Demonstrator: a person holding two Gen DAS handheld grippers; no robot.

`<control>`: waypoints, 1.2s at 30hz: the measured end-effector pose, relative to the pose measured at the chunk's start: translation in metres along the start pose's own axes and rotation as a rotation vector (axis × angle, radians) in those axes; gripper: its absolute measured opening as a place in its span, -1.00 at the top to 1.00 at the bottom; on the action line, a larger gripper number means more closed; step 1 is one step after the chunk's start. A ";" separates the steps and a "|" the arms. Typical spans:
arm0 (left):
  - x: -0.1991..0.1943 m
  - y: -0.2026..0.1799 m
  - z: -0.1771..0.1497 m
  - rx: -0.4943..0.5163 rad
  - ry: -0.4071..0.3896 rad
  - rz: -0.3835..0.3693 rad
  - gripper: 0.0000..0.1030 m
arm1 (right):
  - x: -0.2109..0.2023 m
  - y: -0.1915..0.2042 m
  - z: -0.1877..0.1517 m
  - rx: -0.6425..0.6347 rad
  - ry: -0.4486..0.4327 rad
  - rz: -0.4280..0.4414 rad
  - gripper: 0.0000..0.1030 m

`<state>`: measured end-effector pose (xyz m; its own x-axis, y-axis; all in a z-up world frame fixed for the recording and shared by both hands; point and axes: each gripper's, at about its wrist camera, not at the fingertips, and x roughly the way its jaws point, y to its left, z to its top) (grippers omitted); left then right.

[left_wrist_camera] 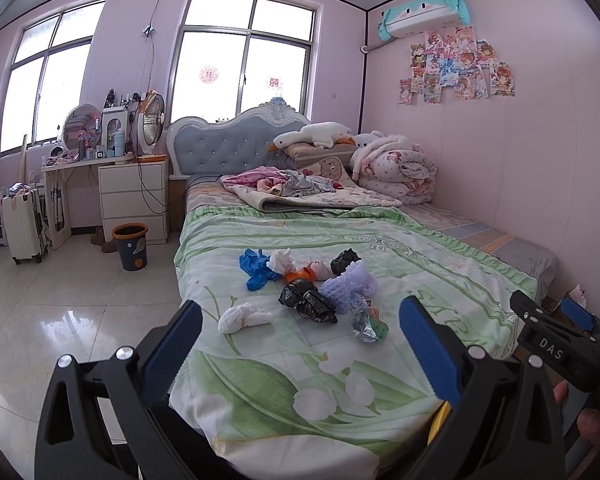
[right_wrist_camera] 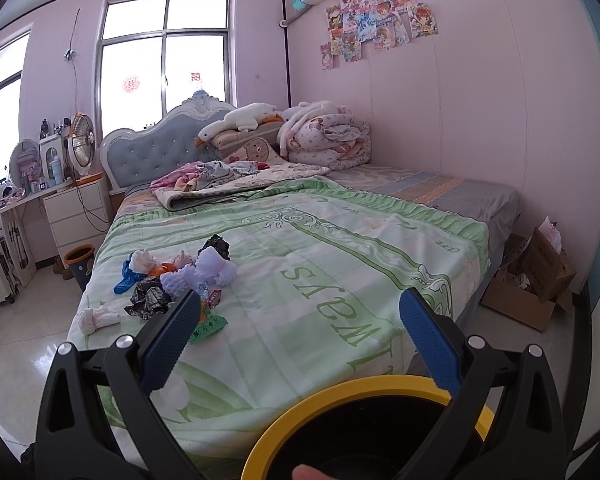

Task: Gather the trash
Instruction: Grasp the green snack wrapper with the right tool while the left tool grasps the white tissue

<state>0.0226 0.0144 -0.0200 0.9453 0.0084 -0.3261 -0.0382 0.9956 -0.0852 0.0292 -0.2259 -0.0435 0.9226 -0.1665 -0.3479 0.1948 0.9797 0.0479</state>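
A pile of trash (left_wrist_camera: 312, 286) lies on the green flowered bedspread (left_wrist_camera: 420, 264): a blue glove (left_wrist_camera: 256, 268), black crumpled bags (left_wrist_camera: 308, 300), purple foam netting (left_wrist_camera: 350, 284), a white tissue wad (left_wrist_camera: 242, 317) and a foil wrapper (left_wrist_camera: 368, 326). The pile also shows in the right wrist view (right_wrist_camera: 172, 280). My left gripper (left_wrist_camera: 300, 344) is open and empty, above the bed's near end, short of the pile. My right gripper (right_wrist_camera: 300, 340) is open and empty, to the right of the pile. A yellow-rimmed black bin (right_wrist_camera: 364, 432) sits just below it.
A second bin with an orange rim (left_wrist_camera: 130, 246) stands on the tiled floor left of the bed, by white drawers (left_wrist_camera: 134, 200) and a suitcase (left_wrist_camera: 22, 224). An open cardboard box (right_wrist_camera: 528, 280) sits right of the bed. Folded quilts and pillows (left_wrist_camera: 392, 168) fill the head end.
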 end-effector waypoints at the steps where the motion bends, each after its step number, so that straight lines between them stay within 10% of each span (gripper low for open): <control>1: 0.003 0.003 0.000 0.000 0.005 0.000 -0.85 | 0.002 0.000 0.001 -0.002 -0.003 -0.003 -0.85; 12: 0.087 0.038 -0.003 0.051 0.128 -0.045 -0.85 | 0.077 0.010 0.030 -0.007 0.076 0.143 -0.85; 20: 0.158 0.061 -0.014 0.107 0.234 -0.138 -0.85 | 0.159 0.073 0.023 -0.161 0.288 0.340 -0.85; 36: 0.244 0.091 -0.034 0.086 0.406 -0.143 -0.85 | 0.224 0.109 -0.013 -0.206 0.464 0.354 -0.85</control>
<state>0.2391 0.1034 -0.1389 0.7343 -0.1499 -0.6621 0.1268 0.9884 -0.0831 0.2530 -0.1546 -0.1288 0.6695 0.1935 -0.7171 -0.2081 0.9757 0.0690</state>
